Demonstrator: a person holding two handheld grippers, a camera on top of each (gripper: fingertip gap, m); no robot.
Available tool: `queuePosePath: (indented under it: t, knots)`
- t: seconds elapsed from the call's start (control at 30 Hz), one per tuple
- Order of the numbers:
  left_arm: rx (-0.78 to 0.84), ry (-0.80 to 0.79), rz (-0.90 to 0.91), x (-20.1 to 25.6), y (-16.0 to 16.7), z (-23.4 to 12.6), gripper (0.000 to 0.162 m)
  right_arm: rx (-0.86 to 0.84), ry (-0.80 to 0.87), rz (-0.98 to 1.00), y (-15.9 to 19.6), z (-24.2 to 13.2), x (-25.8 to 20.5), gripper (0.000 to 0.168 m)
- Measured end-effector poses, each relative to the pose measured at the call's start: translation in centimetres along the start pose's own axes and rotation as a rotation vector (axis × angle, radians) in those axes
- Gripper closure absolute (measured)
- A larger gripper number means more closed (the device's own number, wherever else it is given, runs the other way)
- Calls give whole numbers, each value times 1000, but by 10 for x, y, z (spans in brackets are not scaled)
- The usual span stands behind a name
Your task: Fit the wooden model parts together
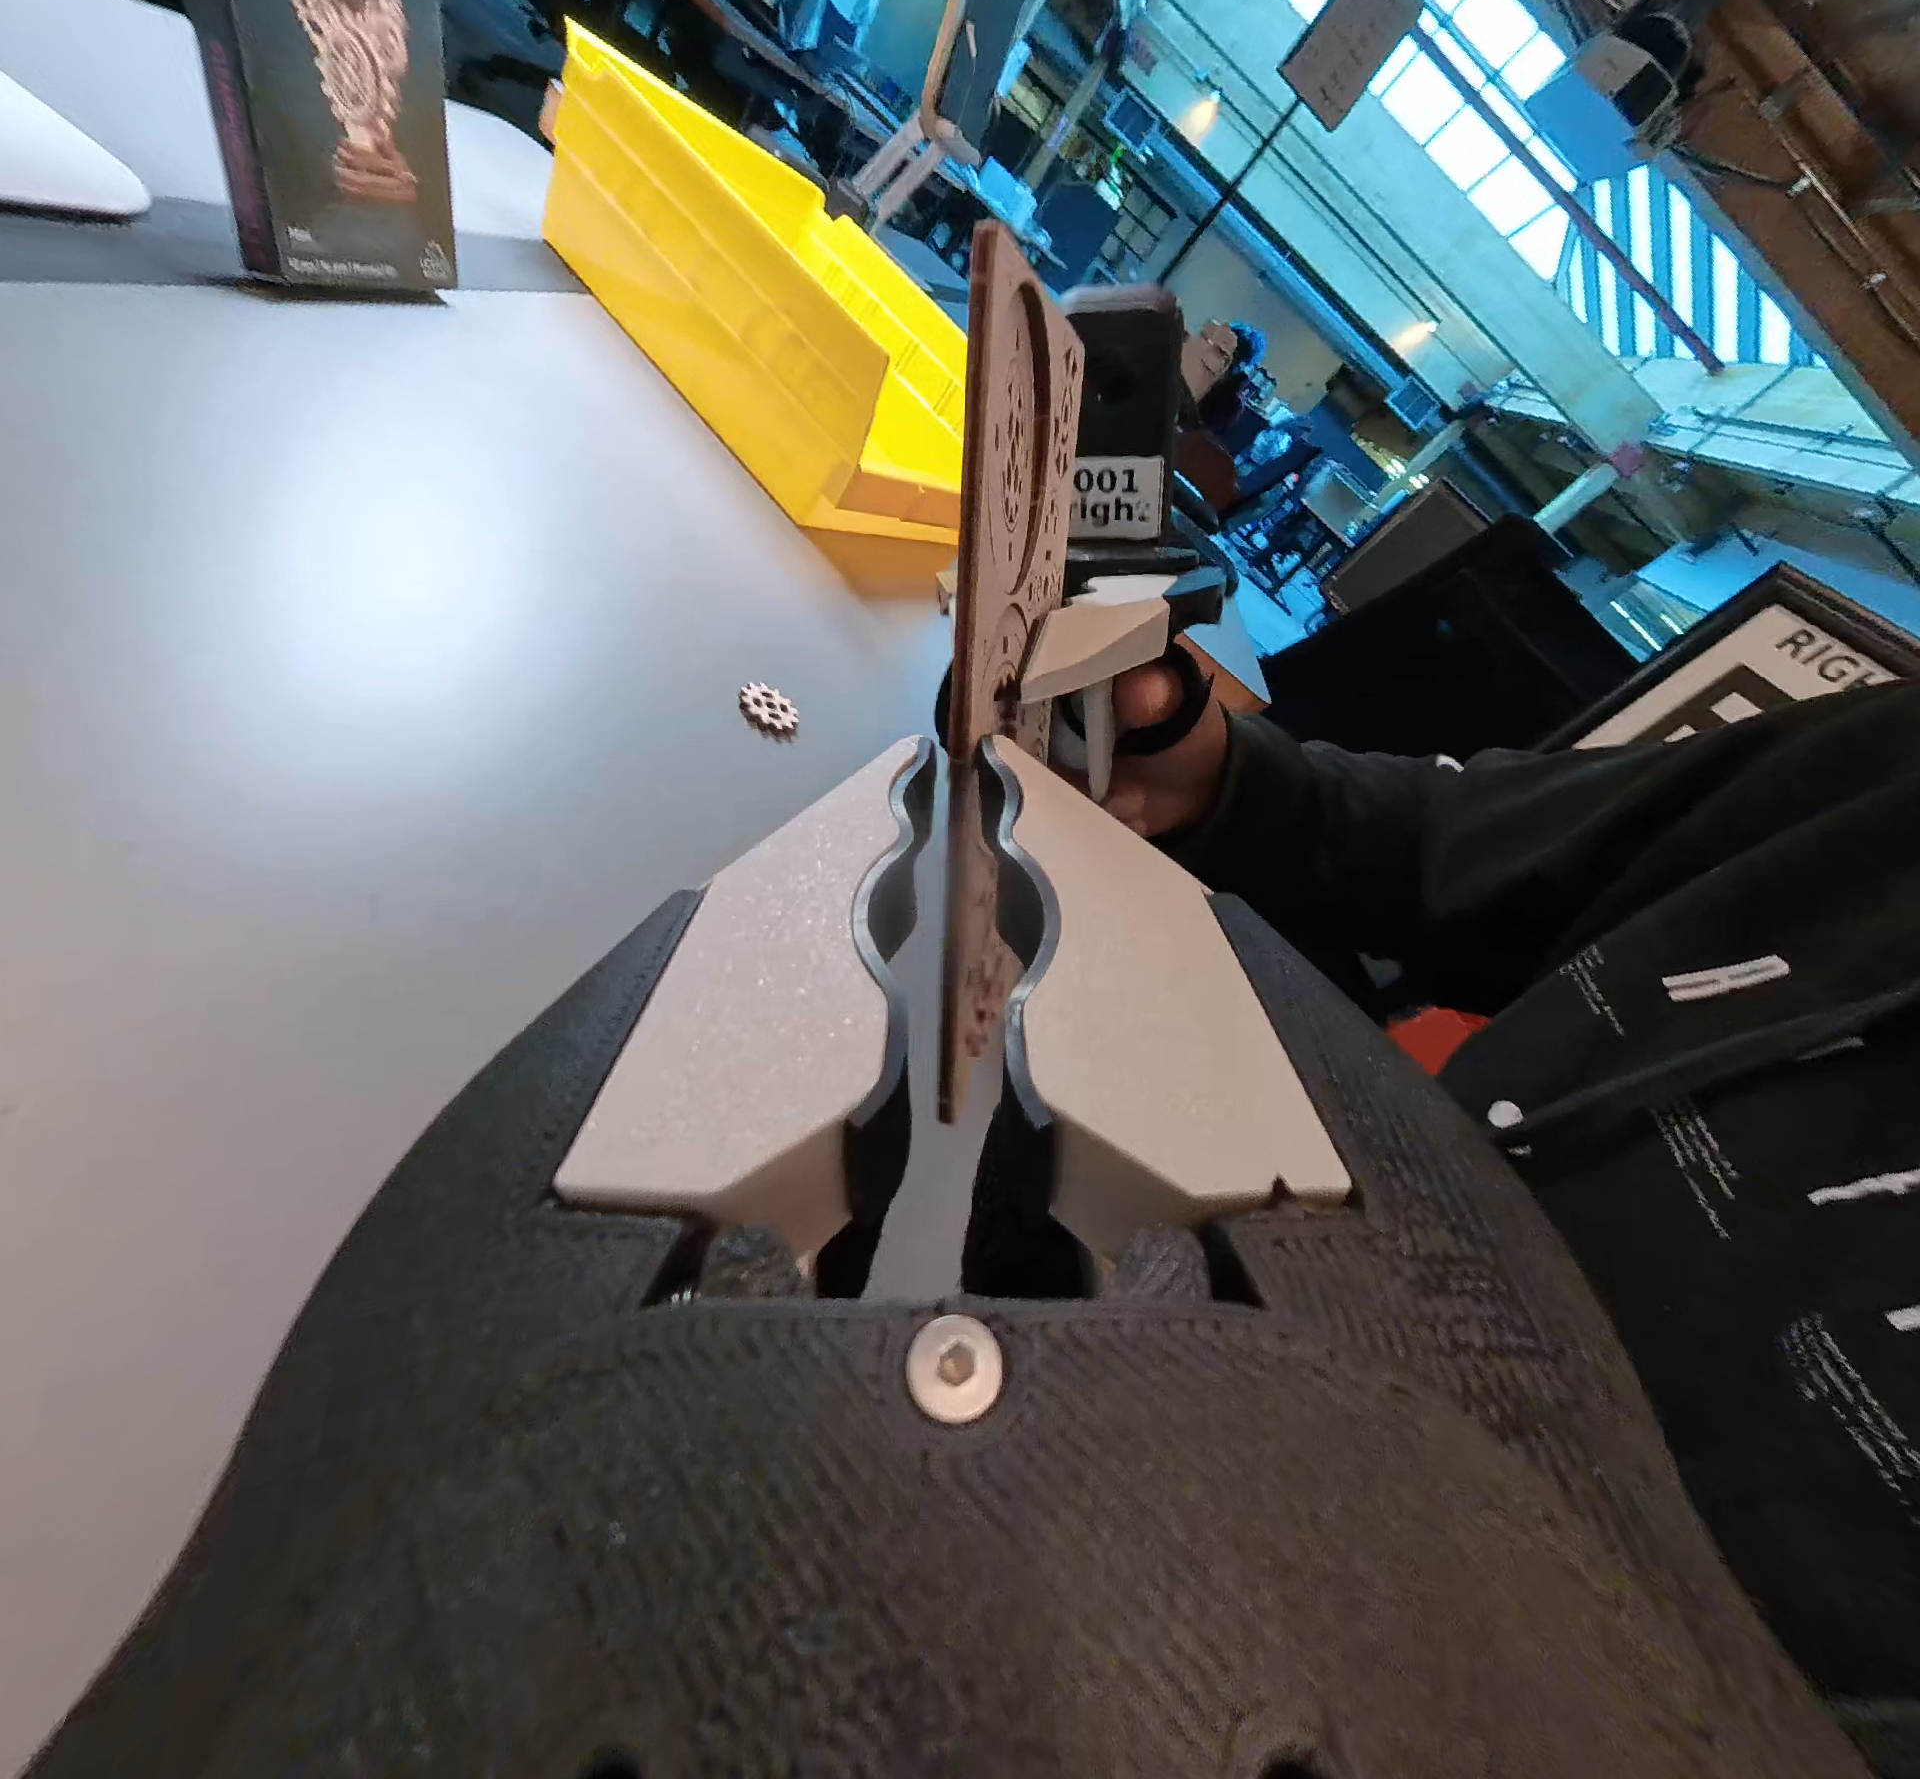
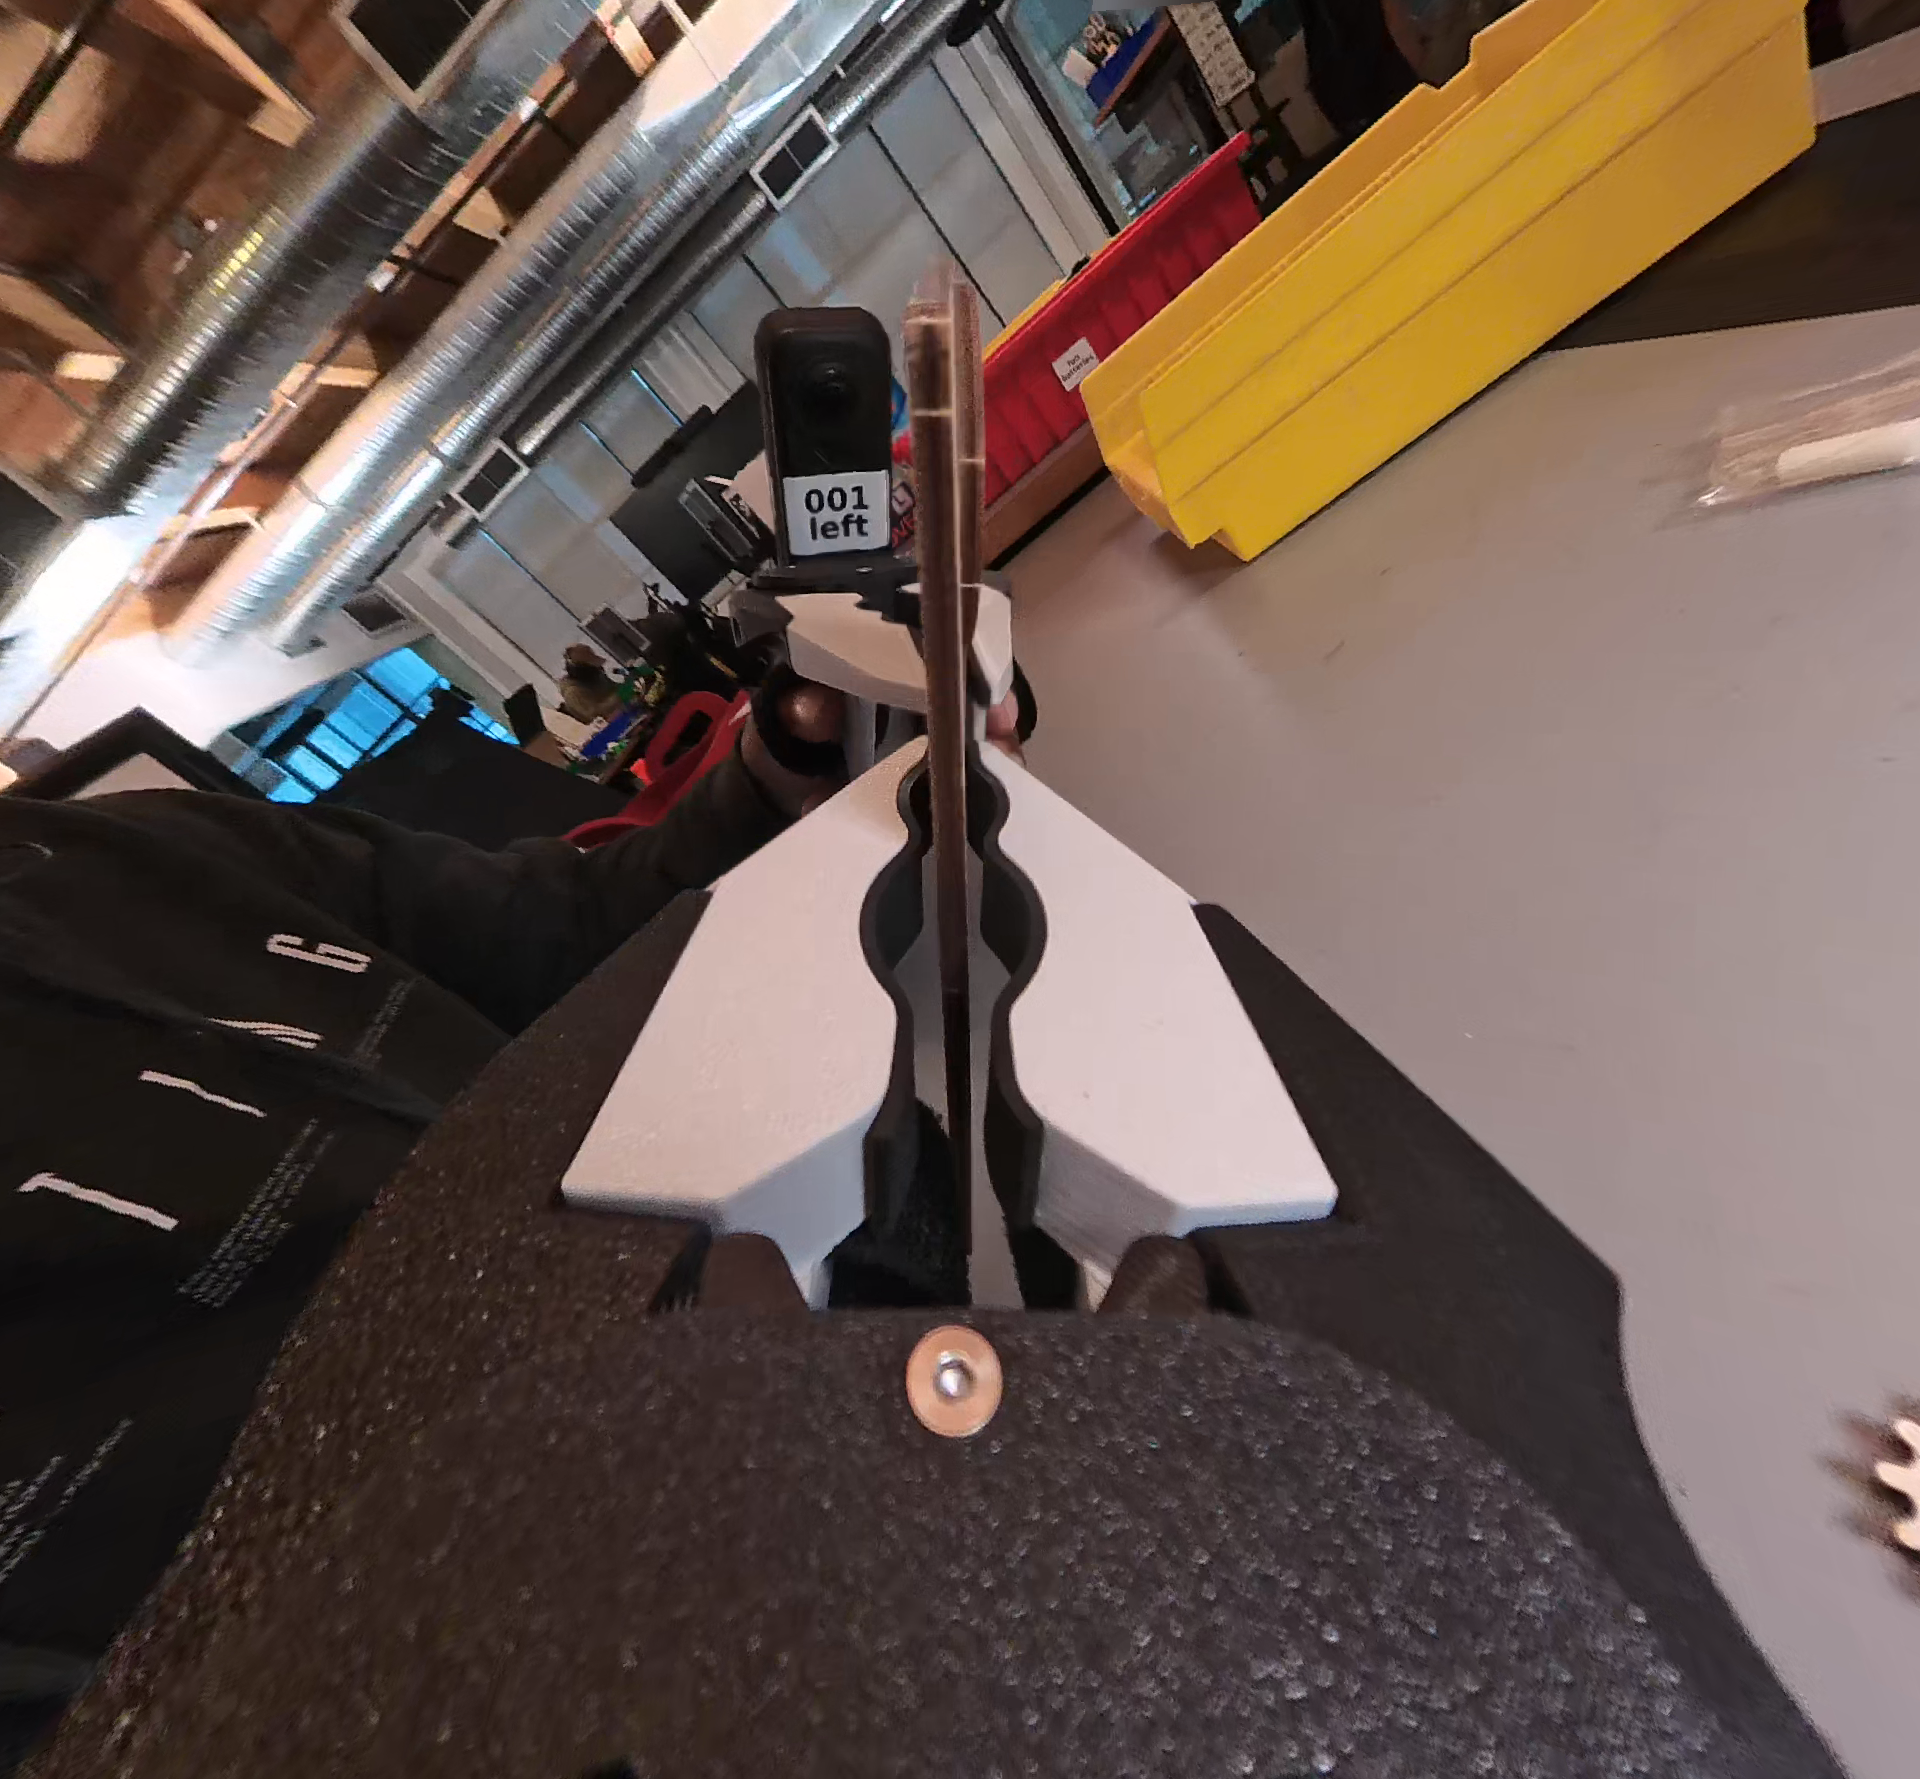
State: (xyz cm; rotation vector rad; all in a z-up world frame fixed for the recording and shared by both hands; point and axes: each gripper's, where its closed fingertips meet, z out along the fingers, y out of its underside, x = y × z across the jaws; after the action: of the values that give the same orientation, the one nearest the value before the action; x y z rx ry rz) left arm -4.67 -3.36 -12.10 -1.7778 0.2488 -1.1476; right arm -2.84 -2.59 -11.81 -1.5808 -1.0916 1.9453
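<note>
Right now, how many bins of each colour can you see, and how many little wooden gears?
Yellow bins: 1
Red bins: 1
Little wooden gears on the table: 1
Total: 3

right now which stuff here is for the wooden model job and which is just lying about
For the job:
flat engraved wooden panel, clamped by left gripper and right gripper
small wooden gear on table

Lying about:
yellow plastic bin
red bin
dark model box

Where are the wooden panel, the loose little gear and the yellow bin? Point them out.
wooden panel (image 1: 1023, 441): left wrist view, engraved face above the claw tips.
small gear (image 1: 769, 711): left wrist view, centre of the toothed disc, on the table.
yellow bin (image 2: 1455, 275): right wrist view, long side wall.
</note>
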Motion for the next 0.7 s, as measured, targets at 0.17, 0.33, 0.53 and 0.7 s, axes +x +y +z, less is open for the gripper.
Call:
queuePosePath:
  t: [0.17, 0.33, 0.53, 0.7]
  knots:
    - [-5, -61, 51, -5, 0, -1, 159, -44, 33, -18, 8, 2, 4, 166]
    - [-78, -210, 195, -19, 9, 1, 159, -76, 86, -68, 13, 3, 9, 164]
    - [-15, -122, 106, -14, 3, 0, 159, -51, 73, -6, 9, 1, 13, 167]
    - [-11, -52, 28, -14, 6, 1, 152, -43, 69, 13, 9, -2, 16, 167]
